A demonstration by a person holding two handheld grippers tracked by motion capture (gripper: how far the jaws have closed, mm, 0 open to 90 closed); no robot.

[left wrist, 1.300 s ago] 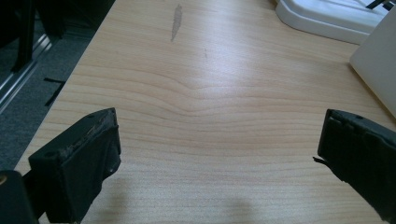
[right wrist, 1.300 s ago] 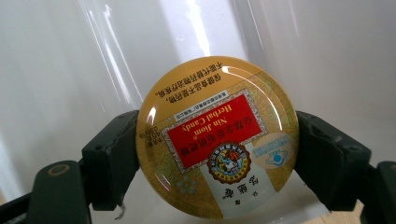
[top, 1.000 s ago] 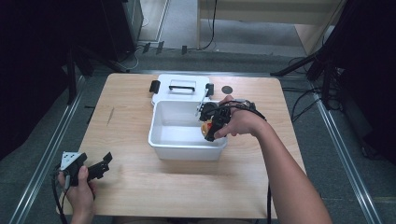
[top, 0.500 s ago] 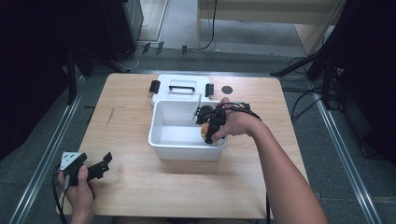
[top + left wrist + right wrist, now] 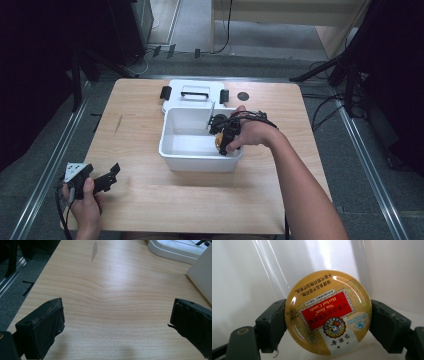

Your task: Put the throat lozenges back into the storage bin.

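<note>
A round gold candy tin (image 5: 328, 312) with a red label sits clamped between the two black jaws of my right gripper (image 5: 328, 322), low inside a white plastic bin (image 5: 175, 150). In the high view the right gripper (image 5: 223, 142) reaches into the bin's right end and the tin (image 5: 219, 140) shows as a small yellow patch. My left gripper (image 5: 107, 178) rests at the table's front left corner, held above bare wood. Its jaws stand wide apart in the left gripper view, and the left gripper (image 5: 116, 322) has nothing between them.
The bin's white lid (image 5: 192, 95) with black clasps lies flat behind the bin. A small dark disc (image 5: 243, 96) sits on the wooden table (image 5: 140, 200) to the right of the lid. A grey smudge (image 5: 94, 250) marks the wood.
The right gripper with the tin has sunk a little lower into the bin. The left gripper has stayed put.
</note>
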